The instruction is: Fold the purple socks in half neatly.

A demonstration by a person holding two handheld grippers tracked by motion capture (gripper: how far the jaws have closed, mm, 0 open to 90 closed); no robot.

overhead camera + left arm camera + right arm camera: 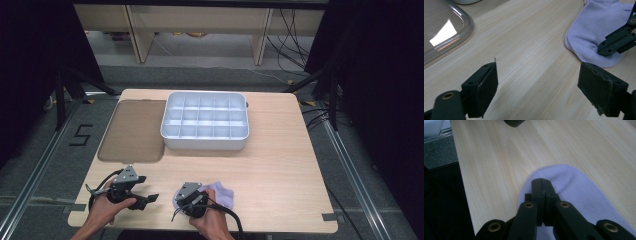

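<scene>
Count on the bench (280,165): one lilac sock (220,195), one white compartment tray (205,121), one smoked clear lid (134,131) lying flat just left of the tray, and two tongs, one in each of my hands.

My left tongs (148,199) sat at the lower left of the high view, jaws spread wide. In the left gripper view they (537,85) held nothing and stood over bare wood, with the sock (596,30) at the upper right of that frame and the lid's rounded corner (446,30) at the upper left.

My right tongs (181,197) sat at the lower centre of the high view, over the sock's left end. In the right gripper view the jaws (545,188) were pressed fully together, pads meeting face to face, tips over the sock's (579,192) rounded end. I could not tell whether any fabric was pinched between them.

The sock lay flat near the front edge of the bench, well apart from the tray. Its long axis ran roughly left to right in the high view, the rounded end pointing left toward my left tongs.
</scene>
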